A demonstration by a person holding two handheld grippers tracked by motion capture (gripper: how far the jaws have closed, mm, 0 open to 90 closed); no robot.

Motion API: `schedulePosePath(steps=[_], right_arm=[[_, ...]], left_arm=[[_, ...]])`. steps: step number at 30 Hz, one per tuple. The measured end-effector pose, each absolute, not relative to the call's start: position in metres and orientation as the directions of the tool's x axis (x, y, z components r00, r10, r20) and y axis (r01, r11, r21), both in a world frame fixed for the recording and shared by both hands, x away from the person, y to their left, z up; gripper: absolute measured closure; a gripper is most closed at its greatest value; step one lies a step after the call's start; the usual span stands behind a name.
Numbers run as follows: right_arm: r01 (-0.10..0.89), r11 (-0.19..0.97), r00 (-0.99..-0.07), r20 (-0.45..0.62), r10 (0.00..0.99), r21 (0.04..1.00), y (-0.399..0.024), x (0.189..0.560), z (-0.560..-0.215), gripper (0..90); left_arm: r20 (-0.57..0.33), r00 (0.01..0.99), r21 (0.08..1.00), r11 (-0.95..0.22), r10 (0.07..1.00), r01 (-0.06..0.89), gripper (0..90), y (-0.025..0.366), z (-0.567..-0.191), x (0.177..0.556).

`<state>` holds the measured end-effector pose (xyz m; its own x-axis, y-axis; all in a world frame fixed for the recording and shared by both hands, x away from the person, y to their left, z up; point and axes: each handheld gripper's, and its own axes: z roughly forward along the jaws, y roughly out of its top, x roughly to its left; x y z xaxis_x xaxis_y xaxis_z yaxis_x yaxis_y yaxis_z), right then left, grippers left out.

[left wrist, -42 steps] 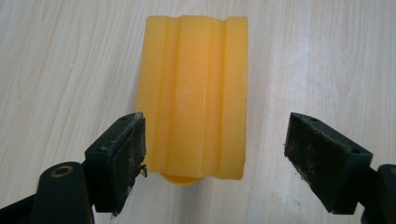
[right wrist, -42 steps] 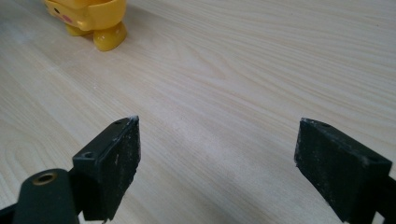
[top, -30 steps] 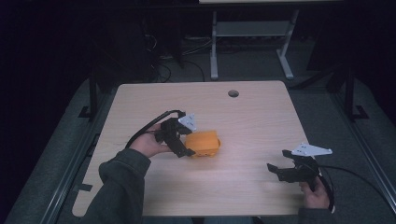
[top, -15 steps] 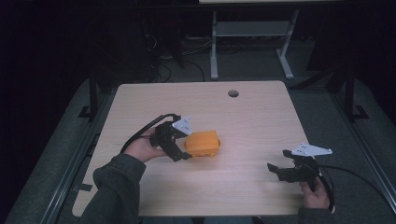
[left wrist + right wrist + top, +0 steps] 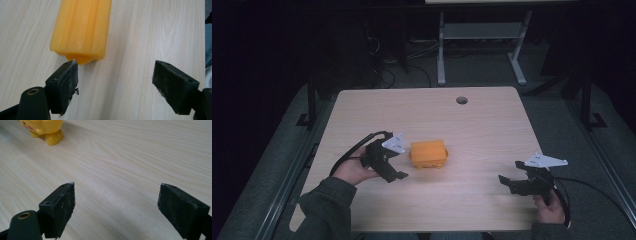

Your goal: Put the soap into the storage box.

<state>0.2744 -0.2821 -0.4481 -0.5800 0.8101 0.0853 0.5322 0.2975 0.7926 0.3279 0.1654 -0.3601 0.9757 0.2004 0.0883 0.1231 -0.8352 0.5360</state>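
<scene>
An orange plastic toy block rests near the middle of the wooden table. My left gripper is just left of it, open, with its jaws apart from the toy. In the left gripper view the ribbed orange toy lies just beyond the left pad, and the left gripper holds nothing. My right gripper hovers open near the table's front right. In the right gripper view the right gripper is spread over bare wood, with the toy's yellow feet far off at the top left.
A round cable hole sits near the table's far edge. A white desk frame stands on the floor behind. Black cables trail from both grippers. Dark floor surrounds the table.
My left gripper has drawn back to the left and toward the front, away from the orange toy, which stays in place. The right gripper has hardly moved.
</scene>
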Motion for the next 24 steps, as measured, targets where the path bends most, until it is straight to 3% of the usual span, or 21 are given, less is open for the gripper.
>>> schedulePosePath(steps=[24], right_arm=[[0.538,0.301,-0.574,0.081,0.815,0.787,-0.282,0.274,-0.449,13.9]], left_arm=[[0.070,0.935,0.631,-0.742,0.349,0.229,20.6,0.221,-0.413,0.282]])
